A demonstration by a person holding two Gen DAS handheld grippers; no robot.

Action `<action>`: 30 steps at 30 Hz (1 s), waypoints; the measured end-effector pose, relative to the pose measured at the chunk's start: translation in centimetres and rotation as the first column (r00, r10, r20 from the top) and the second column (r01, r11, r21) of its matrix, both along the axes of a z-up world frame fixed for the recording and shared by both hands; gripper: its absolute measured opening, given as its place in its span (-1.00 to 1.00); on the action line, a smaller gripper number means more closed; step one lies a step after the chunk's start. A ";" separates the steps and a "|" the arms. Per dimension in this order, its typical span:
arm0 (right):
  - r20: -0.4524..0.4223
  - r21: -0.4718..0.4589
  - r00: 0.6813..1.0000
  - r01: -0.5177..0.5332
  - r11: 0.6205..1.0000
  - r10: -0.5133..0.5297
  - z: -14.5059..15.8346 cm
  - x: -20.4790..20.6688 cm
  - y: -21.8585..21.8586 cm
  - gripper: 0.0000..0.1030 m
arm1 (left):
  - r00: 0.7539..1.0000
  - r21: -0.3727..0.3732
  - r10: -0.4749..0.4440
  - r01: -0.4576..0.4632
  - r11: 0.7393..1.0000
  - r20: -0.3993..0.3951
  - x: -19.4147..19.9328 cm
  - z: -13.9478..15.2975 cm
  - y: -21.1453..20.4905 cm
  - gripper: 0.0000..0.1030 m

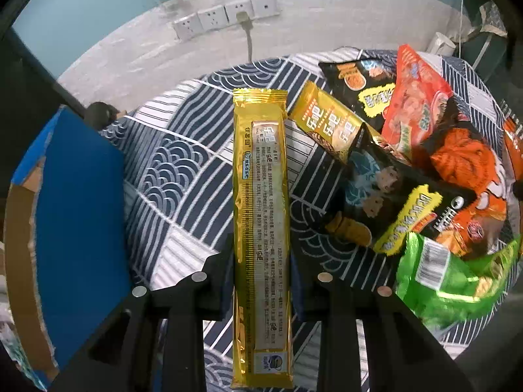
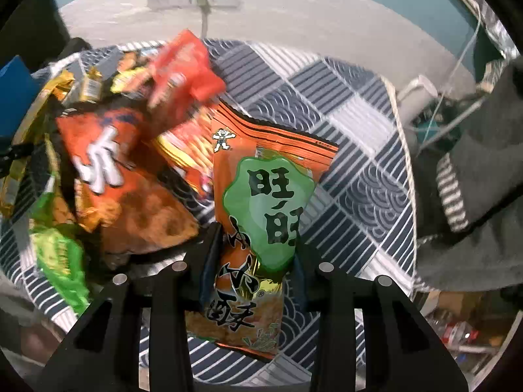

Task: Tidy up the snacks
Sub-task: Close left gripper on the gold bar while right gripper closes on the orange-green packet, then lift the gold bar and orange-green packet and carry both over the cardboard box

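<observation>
My left gripper (image 1: pixel 261 261) is shut on a long gold snack pack (image 1: pixel 261 196), which points away from me above the patterned cloth (image 1: pixel 170 170). A pile of snack bags lies to its right: a second gold pack (image 1: pixel 330 124), a black bag (image 1: pixel 392 202), a red bag (image 1: pixel 415 98) and a green bag (image 1: pixel 454 277). My right gripper (image 2: pixel 255 254) is shut on an orange bag with a green label (image 2: pixel 264 202), held above the cloth (image 2: pixel 359 170). The same pile (image 2: pixel 124 163) lies to its left.
A blue cardboard box (image 1: pixel 78 215) stands at the left of the left wrist view. Wall sockets (image 1: pixel 225 16) with a plugged cable sit on the back wall. Grey fabric (image 2: pixel 474 196) and clutter lie past the table's right edge.
</observation>
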State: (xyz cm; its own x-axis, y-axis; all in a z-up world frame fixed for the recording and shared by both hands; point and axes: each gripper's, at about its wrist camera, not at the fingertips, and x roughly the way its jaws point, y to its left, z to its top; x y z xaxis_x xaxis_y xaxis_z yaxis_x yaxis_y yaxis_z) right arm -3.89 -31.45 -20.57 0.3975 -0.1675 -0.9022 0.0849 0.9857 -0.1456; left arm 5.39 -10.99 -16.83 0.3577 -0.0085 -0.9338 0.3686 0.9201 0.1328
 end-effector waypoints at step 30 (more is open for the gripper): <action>0.167 0.012 0.925 -0.349 0.937 0.342 11.1 2.1 14.6 -0.28 | 0.970 -0.050 0.070 -0.060 0.997 0.234 -4.4 11.0 7.5 -0.44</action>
State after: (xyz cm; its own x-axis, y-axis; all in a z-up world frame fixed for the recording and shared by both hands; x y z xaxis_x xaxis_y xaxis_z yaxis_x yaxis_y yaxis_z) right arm -1.81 -16.86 -9.52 0.5635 0.0412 -0.8251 -0.2431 0.9628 -0.1180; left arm 1.03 -3.52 -5.82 0.5688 -0.0154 -0.8223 0.2709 0.9475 0.1696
